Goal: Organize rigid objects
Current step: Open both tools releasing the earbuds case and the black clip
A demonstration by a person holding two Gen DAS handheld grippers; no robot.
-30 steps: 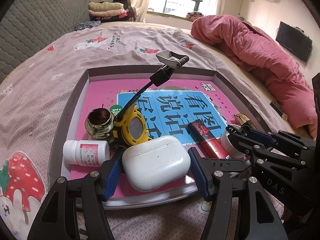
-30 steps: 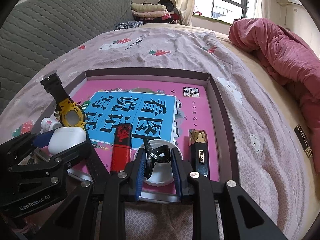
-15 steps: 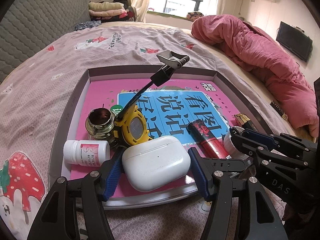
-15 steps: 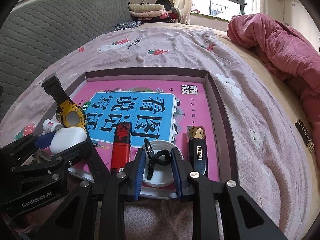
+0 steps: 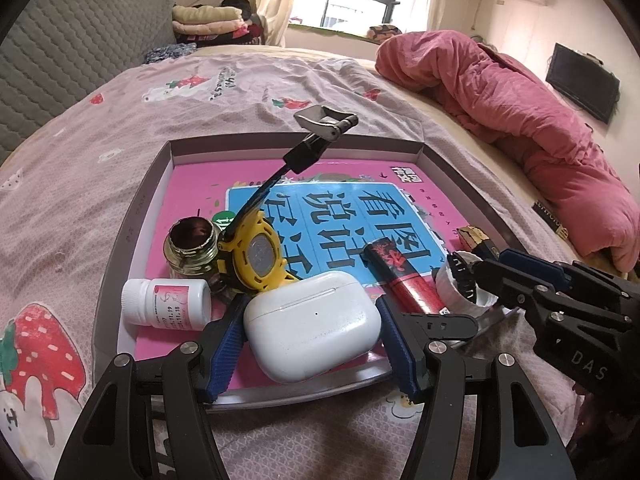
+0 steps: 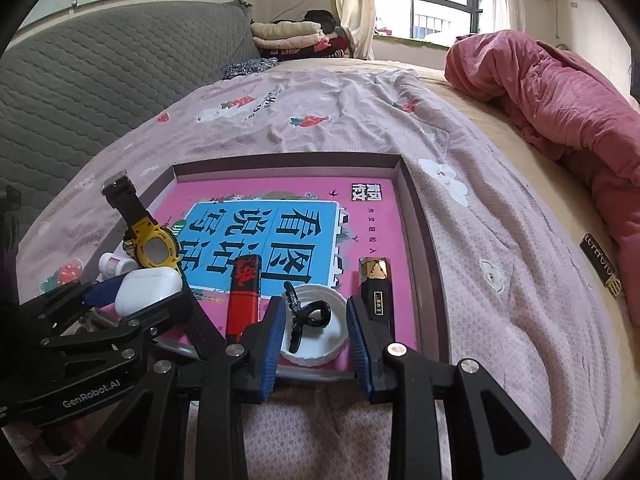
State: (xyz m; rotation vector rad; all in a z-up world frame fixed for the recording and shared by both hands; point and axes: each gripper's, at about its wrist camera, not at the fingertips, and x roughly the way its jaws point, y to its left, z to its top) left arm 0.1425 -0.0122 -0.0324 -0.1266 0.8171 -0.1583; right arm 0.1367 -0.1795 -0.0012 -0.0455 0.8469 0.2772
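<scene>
- Shallow grey-walled tray [image 5: 138,216] on pink bedsheet [image 5: 100,152], directly ahead of both grippers; floor covered by pink and blue printed sheet [image 6: 280,236].
- Left gripper [image 5: 310,344]: blue pads set wide on either side of white earbud case [image 5: 312,320] at tray's near edge; contact with the pads not determinable, no clamping evident.
- Ahead and left of left gripper: white pill bottle [image 5: 166,306] lying on its side; open-mouthed glass jar [image 5: 192,250] upright just beyond it, dark inside, contents not determinable.
- Directly ahead of left gripper: yellow watch [image 5: 256,258] propped against the jar and the case, black strap raised, metal buckle [image 5: 326,122] at top.
- Right of left gripper: red and black tube [image 5: 402,274] lying flat.
- Right gripper [image 6: 316,336]: jaws just opened, now parted, straddling white lid [image 6: 320,330] resting rim-up at tray's near edge; gap visible at each pad, nothing gripped.
- Inside the lid: black clip [image 6: 306,318], partly leaning over the rim on the gripper's left.
- Just left of right gripper: the red and black tube, beside the lid.
- Just right of right gripper: black and gold bar [image 6: 374,290] lying flat, alongside the tray's right wall.
- Far right of both grippers: red quilt [image 6: 560,100] bundled on the bed, well apart from the tray.
</scene>
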